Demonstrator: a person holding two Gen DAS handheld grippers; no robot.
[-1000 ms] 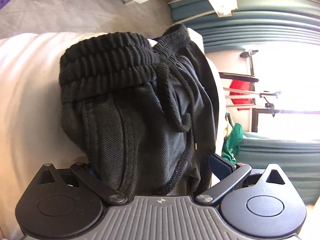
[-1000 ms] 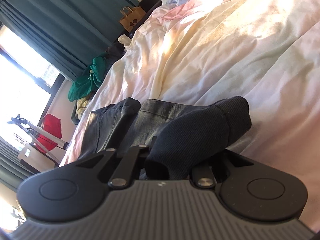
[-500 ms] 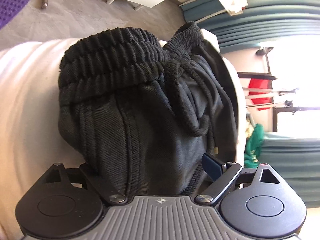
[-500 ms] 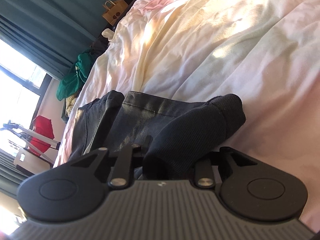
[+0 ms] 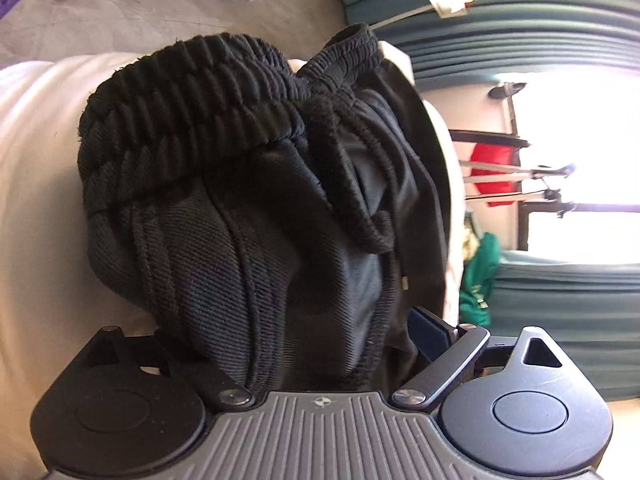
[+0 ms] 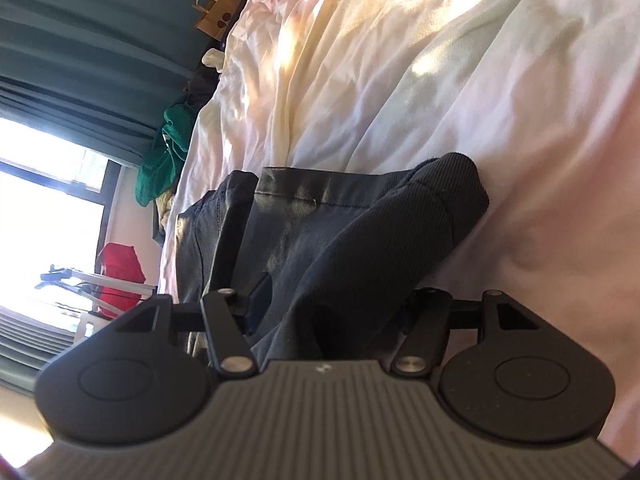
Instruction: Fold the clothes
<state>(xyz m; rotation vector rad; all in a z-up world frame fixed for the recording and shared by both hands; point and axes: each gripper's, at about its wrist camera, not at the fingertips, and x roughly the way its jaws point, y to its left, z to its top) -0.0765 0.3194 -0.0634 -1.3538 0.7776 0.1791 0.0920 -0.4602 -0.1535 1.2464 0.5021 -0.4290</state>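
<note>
Your left gripper (image 5: 320, 344) and right gripper (image 6: 332, 320) each pinch bunched black ribbed-waistband drawstring trousers (image 5: 248, 216) between their fingers, over the rumpled pale bed sheet (image 6: 460, 80).

Bedroom: rumpled bed (image 6: 400, 80), curtains (image 6: 80, 40)

The black sweatpants (image 5: 248, 216) fill the space straight ahead of the left hand-held gripper (image 5: 320, 344), bunched between its fingers, with their ribbed waistband (image 5: 192, 116) blocking the forward path. To their left, bare white bedding (image 5: 36, 184) is clear. Ahead of the right hand-held gripper (image 6: 336, 304), a folded trouser leg (image 6: 360, 240) lies in the way; beyond and to its right, the rumpled white duvet (image 6: 460, 92) lies open. A green garment (image 6: 168, 152) and a paper bag (image 6: 216, 12) sit along the far bed edge.
</note>
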